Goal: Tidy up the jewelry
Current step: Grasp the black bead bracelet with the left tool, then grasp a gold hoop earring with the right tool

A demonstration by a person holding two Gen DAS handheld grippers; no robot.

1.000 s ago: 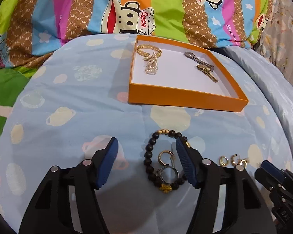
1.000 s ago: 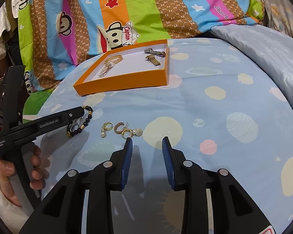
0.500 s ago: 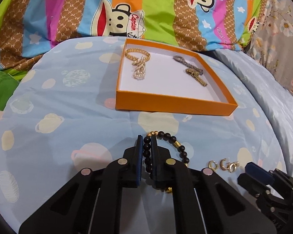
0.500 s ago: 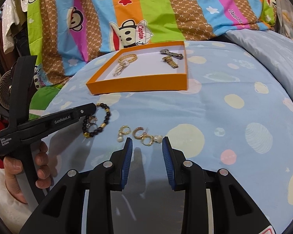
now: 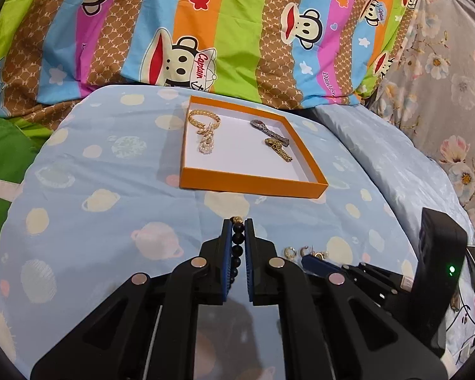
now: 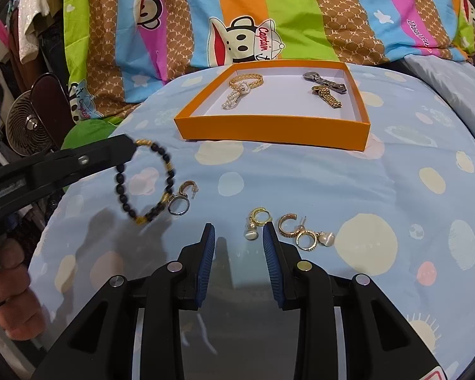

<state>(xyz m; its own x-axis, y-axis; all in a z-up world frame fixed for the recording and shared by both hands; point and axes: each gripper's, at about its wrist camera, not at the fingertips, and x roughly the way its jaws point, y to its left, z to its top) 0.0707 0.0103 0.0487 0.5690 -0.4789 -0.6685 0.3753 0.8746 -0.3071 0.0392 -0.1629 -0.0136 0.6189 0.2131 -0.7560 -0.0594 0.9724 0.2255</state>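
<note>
One bracelet, lifted since earlier, hangs apparently clear, pinched in left gripper; right gripper stays parted, empty.

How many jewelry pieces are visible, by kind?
In the orange box, chain and pearl pieces: 4
In the left gripper, black bead bracelet: 1
On the sheet, small hoops and rings: 5
Total: 10

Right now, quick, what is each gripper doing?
Left gripper: closed on the black bead bracelet with gold beads, lifted off the blue planet-print bedsheet.
Right gripper: open, holding nothing, near the gold pearl earrings.
</note>
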